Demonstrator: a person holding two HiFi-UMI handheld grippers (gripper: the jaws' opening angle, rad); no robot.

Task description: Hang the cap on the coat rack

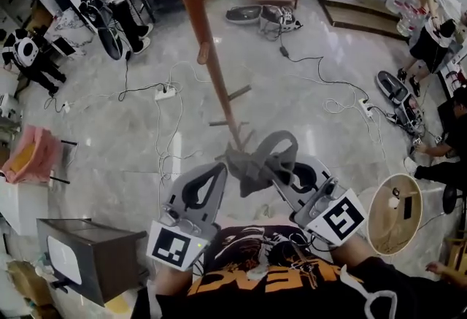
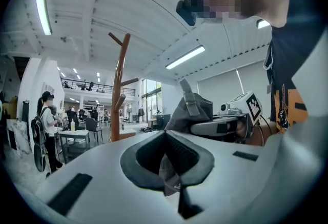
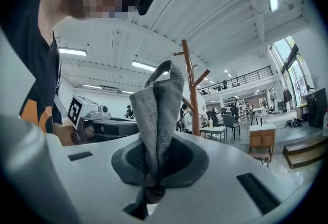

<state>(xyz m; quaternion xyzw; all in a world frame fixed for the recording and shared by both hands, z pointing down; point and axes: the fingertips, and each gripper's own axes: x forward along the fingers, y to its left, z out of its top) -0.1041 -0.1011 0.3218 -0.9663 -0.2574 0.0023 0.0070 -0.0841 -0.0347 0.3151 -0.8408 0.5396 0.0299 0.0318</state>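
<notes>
Cap (image 1: 255, 168): grey, held in the air between both grippers, in front of the person's chest.
Right gripper (image 3: 151, 177): jaws clamped on a bunched fold of the cap, which stands up from them.
Left gripper (image 2: 168, 166): jaws pinched together on a thin edge of the cap.
Coat rack (image 1: 201, 33): brown wooden pole with angled pegs, upright, beyond the cap.
Floor (image 1: 146, 135): pale grey, with cables lying across it.

Grey cap (image 1: 252, 168) is crumpled and folded, strap loop sticking up, pinched by the left gripper (image 1: 222, 166) and right gripper (image 1: 279, 168). It's up beside the rack (image 1: 198, 25), an upright brown wooden pole with angled pegs.
</notes>
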